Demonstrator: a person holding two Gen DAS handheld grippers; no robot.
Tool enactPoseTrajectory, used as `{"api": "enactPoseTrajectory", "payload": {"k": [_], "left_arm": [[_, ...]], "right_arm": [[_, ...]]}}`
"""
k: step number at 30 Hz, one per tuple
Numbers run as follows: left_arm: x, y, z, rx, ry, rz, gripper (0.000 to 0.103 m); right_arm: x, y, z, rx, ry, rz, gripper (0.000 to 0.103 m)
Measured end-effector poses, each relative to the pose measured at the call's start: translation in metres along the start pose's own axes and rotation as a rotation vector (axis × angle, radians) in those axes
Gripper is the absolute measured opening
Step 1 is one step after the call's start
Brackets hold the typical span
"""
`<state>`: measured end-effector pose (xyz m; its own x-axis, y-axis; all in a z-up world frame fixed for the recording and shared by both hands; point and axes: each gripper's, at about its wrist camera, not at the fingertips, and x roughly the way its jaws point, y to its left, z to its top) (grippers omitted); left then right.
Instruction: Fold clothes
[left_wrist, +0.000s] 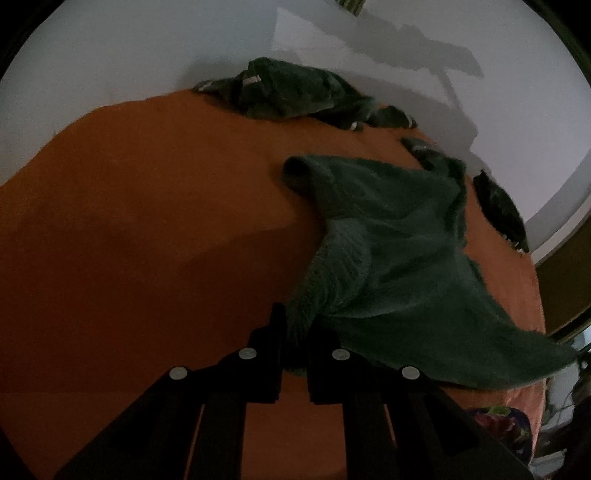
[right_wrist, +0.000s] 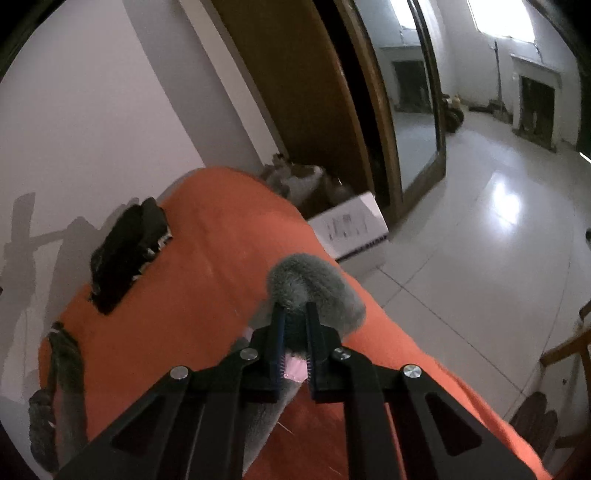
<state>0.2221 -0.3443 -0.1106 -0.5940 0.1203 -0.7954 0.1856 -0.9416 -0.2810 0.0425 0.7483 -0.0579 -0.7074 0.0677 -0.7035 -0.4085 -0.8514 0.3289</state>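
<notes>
Left wrist view: the left gripper (left_wrist: 295, 332) is clenched on an edge of the fuzzy green garment (left_wrist: 388, 251), which rises from the orange bedcover (left_wrist: 147, 221) toward the jaws, so that the cloth drapes and can spread under its own weight. The rest of the garment trails to the right across the bedcover, partly lifted. 2 more dark garments (left_wrist: 295, 92) lie crumpled at the far edge by the white wall (left_wrist: 129, 48), apparently waiting their turn.

Right wrist view: the right gripper (right_wrist: 295, 325) is clamped on another part of the same fleece, a tuft bulging beyond the fingertips. Judged from both holds, the step in hand is to lift the piece by 2 points and stretch it flat before the 1st fold. A folded dark item (right_wrist: 129, 247) rests further back on the cover.
</notes>
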Motion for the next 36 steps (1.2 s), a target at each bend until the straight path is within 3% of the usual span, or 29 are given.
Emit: {"api": "enactPoseTrajectory", "payload": {"k": [4,10,12,14,18,25,27,31,36], "left_arm": [[0.024,-0.006,-0.014,0.038,0.075,0.050,0.010],[0.019,-0.008,-0.027,0.063,0.107,0.063,0.018],[0.008,-0.010,-0.031,0.067,0.108,0.067,0.018],[-0.002,-0.011,-0.035,0.068,0.108,0.069,0.018],[-0.020,-0.007,-0.034,0.050,0.095,0.071,0.020],[-0.012,0.001,-0.013,-0.013,0.076,0.009,0.035],[-0.003,-0.004,-0.017,0.026,0.095,0.024,0.036],[0.009,-0.019,-0.043,0.106,0.140,-0.023,0.036],[0.032,-0.040,-0.052,0.240,0.137,-0.021,0.036]], "right_arm": [[0.023,0.013,0.000,-0.096,0.063,-0.082,0.008],[0.068,-0.021,-0.029,0.005,0.270,-0.085,0.018],[0.065,-0.033,-0.040,0.019,0.296,-0.103,0.020],[0.051,-0.042,-0.052,0.042,0.296,-0.075,0.022],[0.023,-0.057,-0.077,0.142,0.304,0.023,0.049],[0.018,-0.056,-0.119,0.197,0.380,0.182,0.049],[0.021,-0.055,-0.125,0.201,0.398,0.212,0.049],[0.025,-0.053,-0.134,0.203,0.426,0.267,0.049],[0.024,-0.040,-0.154,0.185,0.459,0.282,0.049]]}}
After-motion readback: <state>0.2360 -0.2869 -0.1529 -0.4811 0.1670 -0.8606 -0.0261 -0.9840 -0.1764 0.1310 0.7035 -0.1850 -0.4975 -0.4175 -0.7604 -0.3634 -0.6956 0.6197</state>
